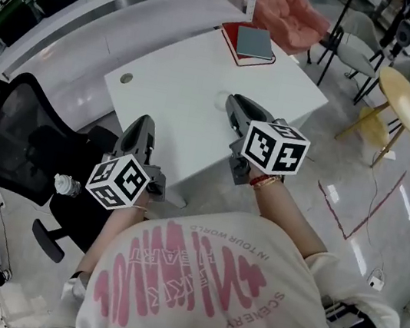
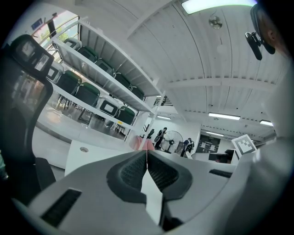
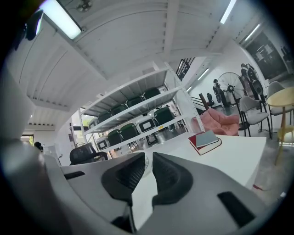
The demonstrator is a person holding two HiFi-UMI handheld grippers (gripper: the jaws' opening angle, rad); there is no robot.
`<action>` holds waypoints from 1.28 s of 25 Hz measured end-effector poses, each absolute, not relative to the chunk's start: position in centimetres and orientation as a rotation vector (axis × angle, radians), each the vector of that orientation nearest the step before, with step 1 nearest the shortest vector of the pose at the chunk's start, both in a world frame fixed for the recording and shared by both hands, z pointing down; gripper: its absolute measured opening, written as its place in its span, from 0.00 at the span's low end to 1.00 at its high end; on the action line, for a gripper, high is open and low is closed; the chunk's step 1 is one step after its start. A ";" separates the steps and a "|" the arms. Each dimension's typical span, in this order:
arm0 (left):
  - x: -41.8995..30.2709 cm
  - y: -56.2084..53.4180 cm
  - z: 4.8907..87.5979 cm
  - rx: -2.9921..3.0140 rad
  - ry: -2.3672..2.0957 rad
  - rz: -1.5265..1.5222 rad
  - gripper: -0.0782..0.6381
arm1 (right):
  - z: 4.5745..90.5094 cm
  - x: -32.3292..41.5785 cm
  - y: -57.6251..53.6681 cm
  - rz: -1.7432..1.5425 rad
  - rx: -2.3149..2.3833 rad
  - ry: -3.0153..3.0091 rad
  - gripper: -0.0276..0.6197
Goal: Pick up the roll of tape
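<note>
- The person in a cream T-shirt with pink print holds both grippers out level over the near edge of the table.
- The left gripper (image 1: pixel 143 122), grey with a marker cube, hangs near the table's near corner. Its jaws are pressed together with nothing between them.
- The right gripper (image 1: pixel 235 102) reaches further in. Its jaws stand a narrow gap apart and grip nothing.
- The pale, near-clear roll of tape (image 1: pixel 220 101) lies flat around the middle of the white square table (image 1: pixel 174 68), just beyond the right gripper's tips. It shows faintly through that gap in the right gripper view.
- I judge this to be the approach step, as the roll is not yet held. The next move probably calls for wider jaws, a tilt downward and one jaw set inside the ring.
- A small round grey grommet (image 1: pixel 127 78) sits near the left corner. A red book with a grey book on top (image 1: pixel 248 43) lies at the far corner.
- A black mesh office chair (image 1: pixel 15 135) stands to the left. Beyond are white shelving with dark green cases (image 3: pixel 138 117), a round wooden side table (image 1: pixel 403 99) and a glossy floor.
</note>
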State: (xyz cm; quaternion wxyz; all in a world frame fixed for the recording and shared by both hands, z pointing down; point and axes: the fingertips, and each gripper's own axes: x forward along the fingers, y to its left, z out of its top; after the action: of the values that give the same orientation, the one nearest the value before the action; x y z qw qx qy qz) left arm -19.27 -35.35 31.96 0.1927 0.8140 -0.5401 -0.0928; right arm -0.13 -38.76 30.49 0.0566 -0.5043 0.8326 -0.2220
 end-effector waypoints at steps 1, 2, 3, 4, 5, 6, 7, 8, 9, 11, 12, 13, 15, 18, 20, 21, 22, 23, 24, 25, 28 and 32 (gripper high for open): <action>-19.6 -34.9 31.9 2.284 -1.515 -0.260 0.14 | 30.4 -0.4 -38.2 -0.671 -1.534 2.523 0.15; -19.9 -34.6 31.9 2.286 -1.512 -0.260 0.14 | 30.5 -0.7 -37.6 -0.668 -1.538 2.520 0.15; -20.2 -34.3 32.0 2.290 -1.507 -0.257 0.14 | 30.6 -1.1 -37.1 -0.667 -1.542 2.517 0.15; -20.4 -34.0 32.0 2.297 -1.500 -0.254 0.14 | 30.7 -1.4 -36.6 -0.667 -1.546 2.512 0.15; -20.5 -33.5 32.0 2.304 -1.493 -0.250 0.14 | 30.8 -1.7 -35.9 -0.668 -1.551 2.507 0.15; -20.5 -32.9 31.9 2.311 -1.486 -0.248 0.14 | 30.9 -1.8 -35.1 -0.668 -1.557 2.503 0.15; -20.4 -32.2 31.8 2.318 -1.482 -0.247 0.14 | 31.0 -1.8 -34.2 -0.663 -1.564 2.502 0.15; -20.3 -31.3 31.8 2.323 -1.481 -0.249 0.14 | 31.1 -1.8 -33.3 -0.654 -1.571 2.503 0.15; -20.3 -30.6 31.7 2.327 -1.480 -0.252 0.14 | 31.1 -1.8 -32.4 -0.641 -1.579 2.505 0.15; -20.4 -29.5 31.8 2.331 -1.476 -0.257 0.14 | 31.2 -2.1 -31.1 -0.618 -1.596 2.508 0.15; -20.6 -29.1 31.8 2.331 -1.471 -0.258 0.14 | 31.3 -2.3 -30.7 -0.613 -1.603 2.508 0.15; -20.9 -28.8 31.9 2.332 -1.467 -0.259 0.14 | 31.4 -2.6 -30.3 -0.611 -1.609 2.507 0.15; -21.4 -28.0 31.9 2.336 -1.460 -0.258 0.14 | 31.4 -3.2 -29.5 -0.608 -1.617 2.501 0.15; -22.1 -26.4 31.9 2.343 -1.459 -0.255 0.14 | 31.4 -3.6 -28.1 -0.596 -1.631 2.487 0.15; -22.7 -25.4 31.9 2.344 -1.461 -0.256 0.14 | 31.4 -4.0 -27.1 -0.586 -1.639 2.484 0.15; -23.1 -25.0 31.9 2.344 -1.462 -0.257 0.14 | 31.4 -4.3 -26.6 -0.582 -1.641 2.484 0.15; -23.4 -24.5 32.0 2.343 -1.464 -0.259 0.14 | 31.5 -4.6 -26.1 -0.580 -1.642 2.485 0.15; -23.6 -24.1 32.1 2.340 -1.466 -0.261 0.14 | 31.6 -4.8 -25.6 -0.578 -1.643 2.487 0.15; -23.8 -23.7 32.2 2.338 -1.467 -0.264 0.14 | 31.7 -5.0 -25.1 -0.576 -1.644 2.491 0.15; -23.9 -23.3 32.4 2.337 -1.466 -0.267 0.14 | 31.9 -5.1 -24.6 -0.575 -1.644 2.495 0.15; -23.9 -22.2 32.9 2.333 -1.459 -0.268 0.14 | 32.6 -5.3 -23.6 -0.594 -1.641 2.499 0.15; -24.4 -21.2 33.3 2.325 -1.460 -0.273 0.14 | 33.1 -5.6 -22.6 -0.613 -1.647 2.497 0.15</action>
State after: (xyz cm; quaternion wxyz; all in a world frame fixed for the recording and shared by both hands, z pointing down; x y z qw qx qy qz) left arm -24.44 -21.18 33.27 0.1903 0.8274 -0.5194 -0.0972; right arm -5.64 -22.60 33.08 0.0441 -0.5389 0.8169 -0.2006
